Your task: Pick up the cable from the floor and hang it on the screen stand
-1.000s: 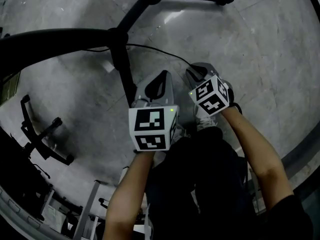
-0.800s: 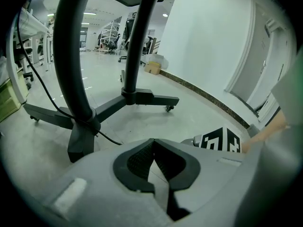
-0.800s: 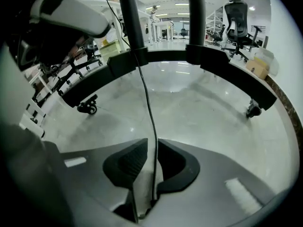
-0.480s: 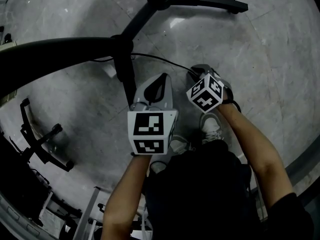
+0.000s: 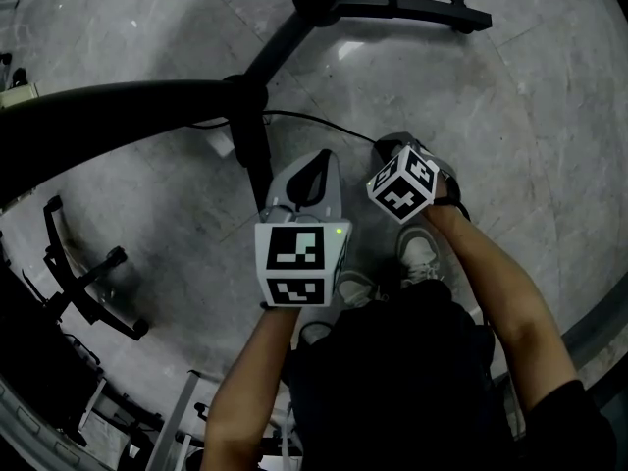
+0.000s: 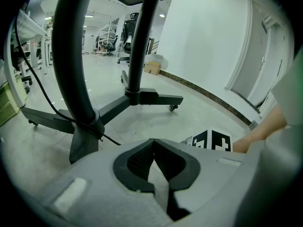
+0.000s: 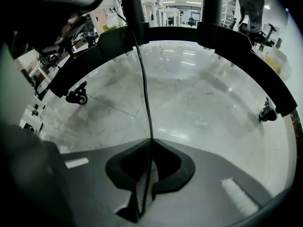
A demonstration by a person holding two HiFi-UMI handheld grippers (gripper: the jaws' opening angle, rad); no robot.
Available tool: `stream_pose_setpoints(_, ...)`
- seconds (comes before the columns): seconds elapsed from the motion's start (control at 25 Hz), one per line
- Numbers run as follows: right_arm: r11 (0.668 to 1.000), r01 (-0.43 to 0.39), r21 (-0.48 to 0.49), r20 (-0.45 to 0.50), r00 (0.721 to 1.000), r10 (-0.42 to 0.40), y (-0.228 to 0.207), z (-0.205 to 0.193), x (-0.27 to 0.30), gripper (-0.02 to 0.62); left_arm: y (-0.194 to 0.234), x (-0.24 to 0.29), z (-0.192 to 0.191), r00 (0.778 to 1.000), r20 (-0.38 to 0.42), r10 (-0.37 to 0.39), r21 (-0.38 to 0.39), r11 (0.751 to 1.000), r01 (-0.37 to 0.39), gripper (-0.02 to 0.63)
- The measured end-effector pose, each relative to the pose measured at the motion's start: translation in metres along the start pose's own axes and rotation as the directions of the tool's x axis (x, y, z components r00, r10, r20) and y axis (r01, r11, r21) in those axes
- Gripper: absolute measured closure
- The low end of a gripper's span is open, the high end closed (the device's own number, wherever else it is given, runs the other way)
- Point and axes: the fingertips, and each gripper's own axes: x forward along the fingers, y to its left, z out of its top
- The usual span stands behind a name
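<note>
Pointing steeply down, right gripper (image 7: 151,142) pinching the cable (image 7: 146,93), left gripper (image 6: 152,144) closed empty — cable's far end lost behind the screen stand (image 5: 250,150)

Left arm (image 5: 253,366) and right arm (image 5: 500,283) reach down, the left gripper (image 5: 317,160) slanted forward with jaws closed on nothing, the right gripper (image 7: 150,144) pointing steeply down, jaws pinching the cable (image 7: 144,79).

Black cable (image 7: 143,89), black stand (image 5: 250,150), seemingly grey veined floor (image 5: 491,116), black-and-white patterned cube (image 5: 294,261)
</note>
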Motion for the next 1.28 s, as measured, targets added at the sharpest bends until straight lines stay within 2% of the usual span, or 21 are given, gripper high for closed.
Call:
stream_pose_setpoints(0.08, 1.0, 0.003, -0.015, -0.005, 1.0, -0.003, 0.0, -0.001, 0.0, 0.575, 0.0, -0.002, 0.001, 1.0, 0.003, 0.003, 0.001, 1.0, -0.003, 0.604)
stream_pose_setpoints(0.24, 0.994, 0.069, -0.089, 0.011, 0.998, -0.069, -0.004, -0.004, -0.012, 0.577, -0.001, -0.013, 0.005, 1.0, 0.01, 0.011, 0.009, 1.0, -0.011, 0.604)
stream_pose_setpoints(0.44, 0.981, 0.129, -0.146, 0.045, 0.991, -0.124, -0.005, -0.005, -0.055, 0.577, -0.013, -0.036, 0.006, 1.0, -0.002, 0.013, -0.017, 1.0, -0.013, 0.604)
stream_pose_setpoints(0.56, 0.975, 0.152, -0.163, 0.057, 0.988, -0.145, -0.004, -0.003, -0.086, 0.577, -0.024, -0.056, 0.014, 1.0, -0.007, 0.021, -0.005, 1.0, -0.021, 0.604)
stream_pose_setpoints(0.76, 0.958, 0.209, -0.194, 0.091, 0.977, -0.194, -0.006, 0.009, -0.148, 0.577, -0.044, -0.097, 0.045, 1.0, 0.009, 0.027, -0.001, 1.0, -0.027, 0.604)
stream_pose_setpoints(1.12, 0.93, 0.276, -0.244, 0.178, 0.955, -0.237, 0.01, 0.05, -0.272, 0.577, -0.064, -0.189, 0.11, 0.997, 0.057, 0.055, 0.03, 0.998, -0.057, 0.604)
stream_pose_setpoints(1.28, 0.892, 0.331, -0.308, 0.235, 0.935, -0.266, 0.018, 0.069, -0.331, 0.577, -0.069, -0.23, 0.138, 0.994, 0.086, 0.072, 0.031, 0.997, -0.075, 0.604)
